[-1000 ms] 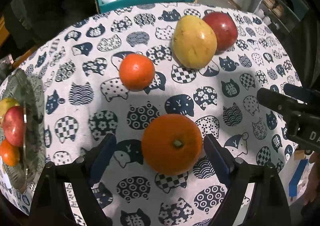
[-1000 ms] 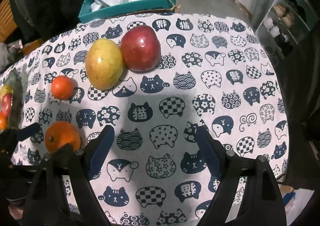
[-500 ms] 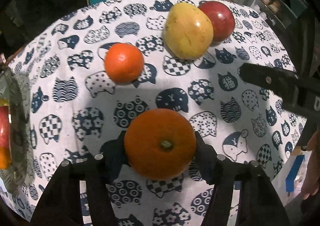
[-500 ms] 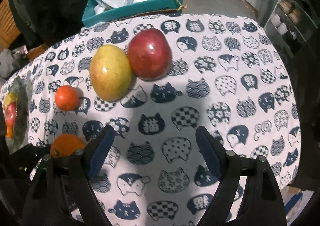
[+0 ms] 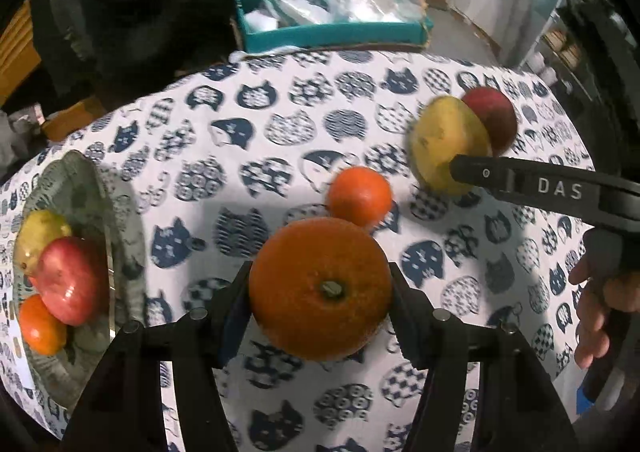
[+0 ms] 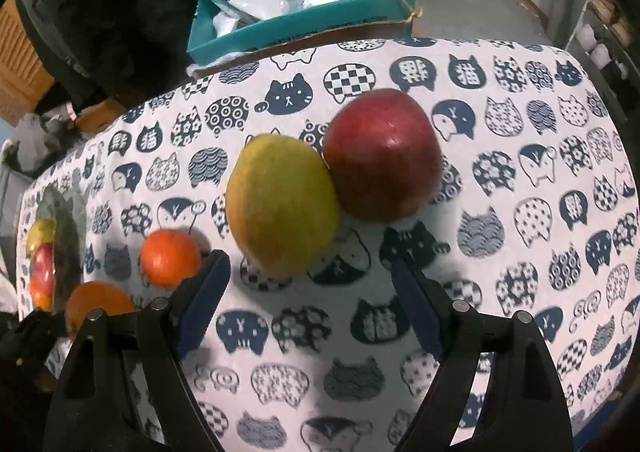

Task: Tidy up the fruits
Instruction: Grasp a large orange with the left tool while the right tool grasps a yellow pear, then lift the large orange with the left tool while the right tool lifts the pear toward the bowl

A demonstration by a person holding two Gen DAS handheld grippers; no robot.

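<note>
Glass is what sits farthest left: your clear plate (image 5: 80,188) at nine o'clock in the left wrist view, carrying a yellow-green fruit (image 5: 42,232), a red apple (image 5: 66,280) and a small orange fruit (image 5: 40,326) packed together near its left edge.

Moving right to six o'clock, your left gripper (image 5: 320,294) is clenched on the large orange (image 5: 320,288); both blue pads press its sides and its stem scar faces the camera. Just past it, toward one o'clock, a small tangerine (image 5: 360,196) rests on the cat-print tablecloth (image 5: 224,156).

Farther right, at two o'clock, the yellow mango (image 5: 444,140) and the big red apple (image 5: 494,120) lie touching each other. One black finger (image 5: 520,182) of your right gripper crosses in front of the mango, and your right hand (image 5: 600,300) shows at the right edge around four o'clock.

In the right wrist view your right gripper (image 6: 310,292) stands released, jaws spread with nothing between the pads; the mango (image 6: 282,204) lies just beyond the fingertips at twelve o'clock, the apple (image 6: 382,160) touching it at one o'clock, and the tangerine (image 6: 170,258) just outside the left finger at ten o'clock.

A teal box (image 6: 304,18) with plastic bags sits past the table's far edge, at twelve o'clock.
</note>
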